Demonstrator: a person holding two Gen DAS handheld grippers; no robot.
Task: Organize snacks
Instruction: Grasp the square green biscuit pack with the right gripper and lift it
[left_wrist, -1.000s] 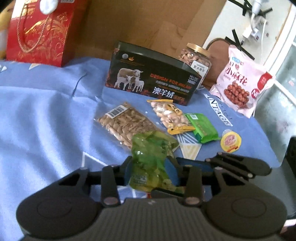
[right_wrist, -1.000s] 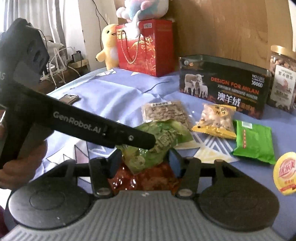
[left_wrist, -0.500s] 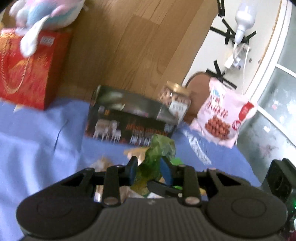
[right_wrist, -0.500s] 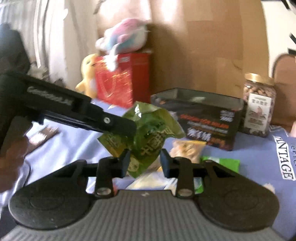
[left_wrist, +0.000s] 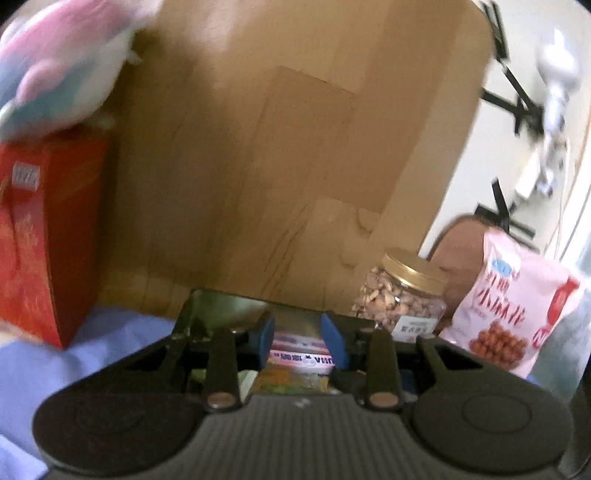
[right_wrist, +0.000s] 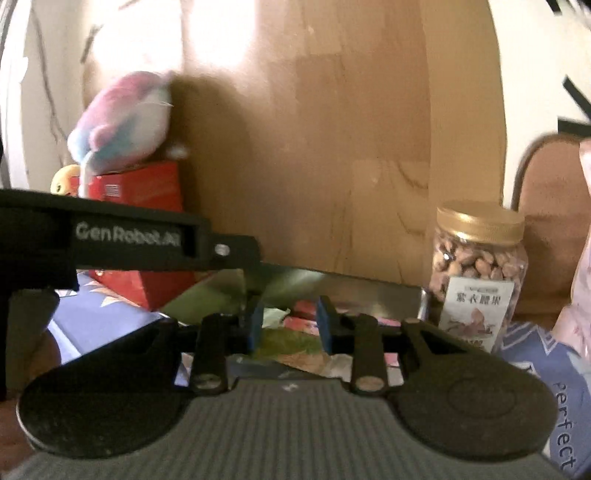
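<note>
Both grippers hover over the open dark tin box at the back of the blue cloth. My left gripper is open with nothing between its blue pads; below it lie snack packets, one pink and white. My right gripper is open too, above a green packet lying in the box beside red packets. The left gripper's black arm crosses the right wrist view from the left.
A jar of nuts stands right of the box. A pink bag of peanuts leans at the far right. A red gift bag with a plush toy stands left. A wooden board rises behind.
Both grippers lifted the green packet from the cloth, carried it over the tin box and opened. The packet now lies in the box.
</note>
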